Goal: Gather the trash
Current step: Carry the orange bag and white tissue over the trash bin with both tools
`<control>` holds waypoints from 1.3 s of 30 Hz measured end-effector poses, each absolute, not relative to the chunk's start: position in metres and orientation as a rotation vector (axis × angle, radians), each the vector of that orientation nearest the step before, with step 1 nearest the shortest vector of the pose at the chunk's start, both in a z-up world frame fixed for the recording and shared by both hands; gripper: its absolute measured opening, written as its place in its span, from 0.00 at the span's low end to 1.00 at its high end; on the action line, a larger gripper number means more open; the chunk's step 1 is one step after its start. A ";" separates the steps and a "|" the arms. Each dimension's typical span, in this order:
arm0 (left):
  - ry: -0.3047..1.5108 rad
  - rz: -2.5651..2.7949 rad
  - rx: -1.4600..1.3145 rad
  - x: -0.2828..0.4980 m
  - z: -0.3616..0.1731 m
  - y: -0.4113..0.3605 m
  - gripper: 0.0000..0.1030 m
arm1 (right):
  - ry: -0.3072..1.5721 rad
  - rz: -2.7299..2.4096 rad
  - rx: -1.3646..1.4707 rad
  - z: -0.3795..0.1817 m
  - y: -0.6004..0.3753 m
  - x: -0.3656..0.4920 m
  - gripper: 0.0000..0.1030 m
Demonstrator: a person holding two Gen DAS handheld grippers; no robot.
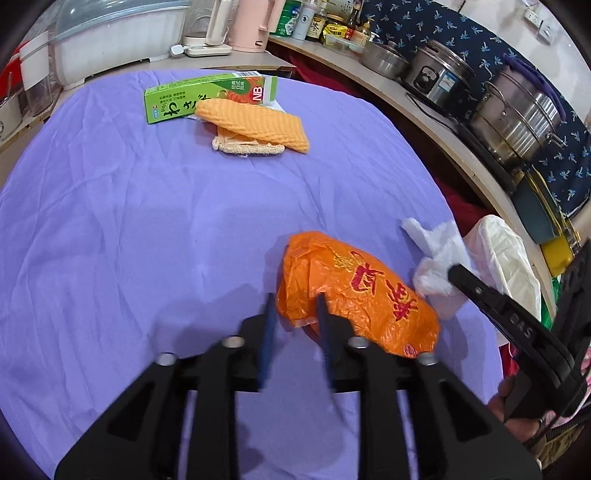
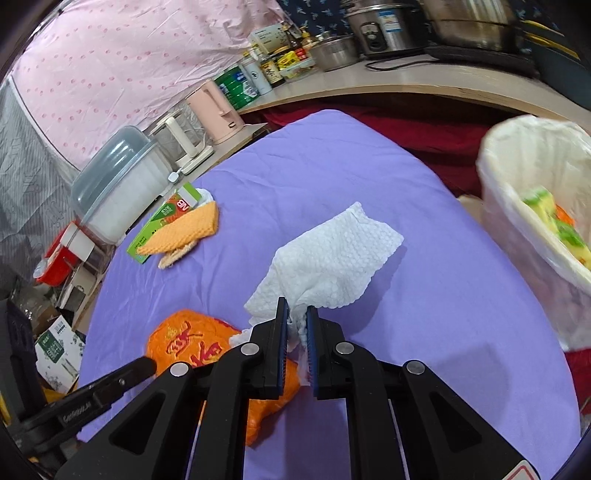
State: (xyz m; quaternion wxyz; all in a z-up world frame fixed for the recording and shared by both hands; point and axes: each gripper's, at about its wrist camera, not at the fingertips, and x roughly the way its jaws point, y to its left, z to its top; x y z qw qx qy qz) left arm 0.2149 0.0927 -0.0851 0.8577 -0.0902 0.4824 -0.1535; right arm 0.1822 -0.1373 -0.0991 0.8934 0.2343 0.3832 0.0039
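Observation:
My right gripper is shut on a white paper towel, which hangs from the jaws above the purple cloth; the towel also shows in the left wrist view. My left gripper is open, its fingers straddling the near edge of a crumpled orange plastic bag with red characters; the bag also shows in the right wrist view. A trash bin with a white liner stands to the right of the table and holds yellow and green scraps.
A green carton and an orange waffle cloth lie at the far side of the purple cloth. Pots, bottles and a pink kettle line the counter behind.

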 end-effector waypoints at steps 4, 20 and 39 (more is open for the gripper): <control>1.011 -0.317 -0.176 0.214 -0.089 0.086 0.44 | 0.798 -0.003 0.500 -0.101 -0.149 0.163 0.09; 0.967 -0.354 -0.125 0.211 -0.077 0.062 0.03 | 0.759 0.015 0.508 -0.092 -0.152 0.145 0.09; 0.812 -0.488 -0.059 0.157 0.008 -0.008 0.02 | 0.583 -0.037 0.531 -0.030 -0.196 0.075 0.09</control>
